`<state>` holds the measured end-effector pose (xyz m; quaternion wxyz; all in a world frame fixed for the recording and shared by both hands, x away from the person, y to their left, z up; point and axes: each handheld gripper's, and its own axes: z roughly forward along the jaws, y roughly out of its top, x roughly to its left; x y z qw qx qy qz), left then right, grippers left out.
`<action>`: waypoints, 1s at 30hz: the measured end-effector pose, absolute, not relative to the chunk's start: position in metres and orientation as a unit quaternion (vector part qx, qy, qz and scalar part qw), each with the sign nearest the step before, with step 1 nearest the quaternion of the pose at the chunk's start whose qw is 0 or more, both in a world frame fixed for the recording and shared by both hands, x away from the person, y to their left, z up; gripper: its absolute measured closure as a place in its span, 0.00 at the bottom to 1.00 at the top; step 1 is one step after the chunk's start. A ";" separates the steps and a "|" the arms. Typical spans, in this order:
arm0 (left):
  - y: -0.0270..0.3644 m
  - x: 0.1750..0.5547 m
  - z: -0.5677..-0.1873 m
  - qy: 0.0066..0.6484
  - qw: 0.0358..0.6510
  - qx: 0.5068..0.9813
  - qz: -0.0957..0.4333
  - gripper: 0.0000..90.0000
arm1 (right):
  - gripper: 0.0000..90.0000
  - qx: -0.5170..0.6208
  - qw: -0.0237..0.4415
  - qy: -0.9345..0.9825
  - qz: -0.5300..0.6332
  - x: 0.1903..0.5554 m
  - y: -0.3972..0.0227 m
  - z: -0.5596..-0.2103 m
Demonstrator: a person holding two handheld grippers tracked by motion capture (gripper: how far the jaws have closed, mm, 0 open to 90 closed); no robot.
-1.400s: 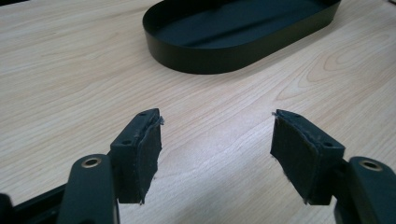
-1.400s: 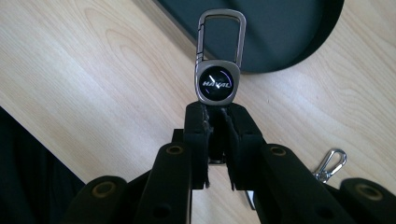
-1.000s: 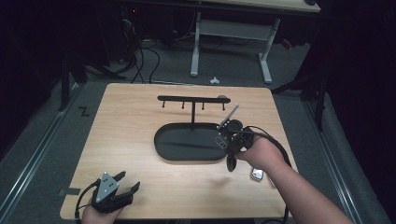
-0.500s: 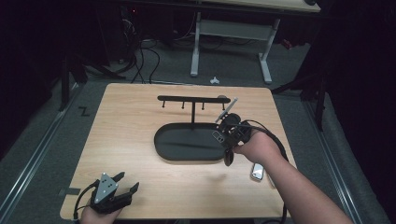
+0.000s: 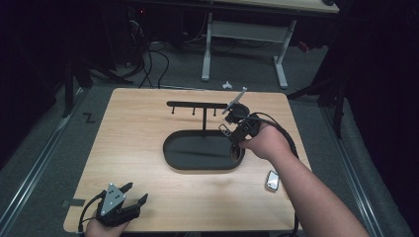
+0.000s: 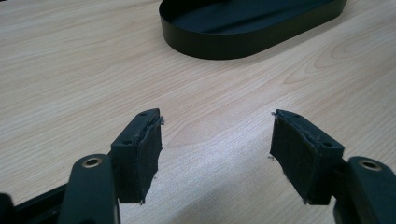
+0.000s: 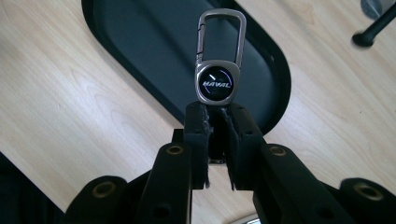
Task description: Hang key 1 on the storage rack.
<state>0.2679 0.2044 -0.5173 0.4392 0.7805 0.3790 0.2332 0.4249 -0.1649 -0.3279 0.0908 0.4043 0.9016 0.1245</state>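
Observation:
My right gripper (image 7: 215, 112) is shut on a metal keychain (image 7: 217, 81) with a round HAVAL badge and a carabiner clip that sticks out past the jaws. In the high view this gripper (image 5: 228, 129) hovers over the right end of the black oval tray (image 5: 197, 163), just below the right end of the black hook rack (image 5: 197, 104), whose post rises from the tray. The keychain (image 5: 225, 129) hangs at its tips. My left gripper (image 5: 131, 195) rests at the table's near left corner, jaws open and empty (image 6: 215, 135).
A silver key fob (image 5: 272, 180) lies on the wood to the right of the tray, near my right forearm. The tray rim (image 6: 224, 46) lies ahead of the left gripper. Beyond the table's far edge stand a desk frame and cables.
My right hand has risen and moved away from the key fob toward the rack, still gripping the keychain. The left gripper has stayed put.

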 end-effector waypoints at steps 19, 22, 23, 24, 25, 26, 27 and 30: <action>0.206 0.269 -0.517 0.378 0.443 0.780 0.232 0.38 | 0.89 0.407 0.113 0.896 0.136 0.460 -0.142 -0.320; 0.206 0.269 -0.517 0.377 0.443 0.779 0.232 0.38 | 0.89 0.413 0.114 0.894 0.133 0.460 -0.138 -0.321; 0.206 0.269 -0.517 0.377 0.443 0.779 0.232 0.38 | 0.89 0.407 0.116 0.896 0.133 0.462 -0.137 -0.321; 0.206 0.269 -0.517 0.377 0.442 0.780 0.231 0.38 | 0.89 0.414 0.116 0.893 0.130 0.461 -0.136 -0.321; 0.207 0.269 -0.516 0.377 0.442 0.781 0.230 0.38 | 0.89 0.413 0.116 0.894 0.132 0.462 -0.136 -0.321; 0.207 0.269 -0.517 0.377 0.443 0.780 0.231 0.38 | 0.89 0.413 0.116 0.893 0.132 0.462 -0.135 -0.321; 0.207 0.269 -0.517 0.377 0.442 0.781 0.231 0.38 | 0.89 0.412 0.118 0.894 0.130 0.462 -0.134 -0.322; 0.206 0.269 -0.517 0.376 0.444 0.780 0.232 0.38 | 0.89 0.416 0.120 0.893 0.127 0.462 -0.135 -0.322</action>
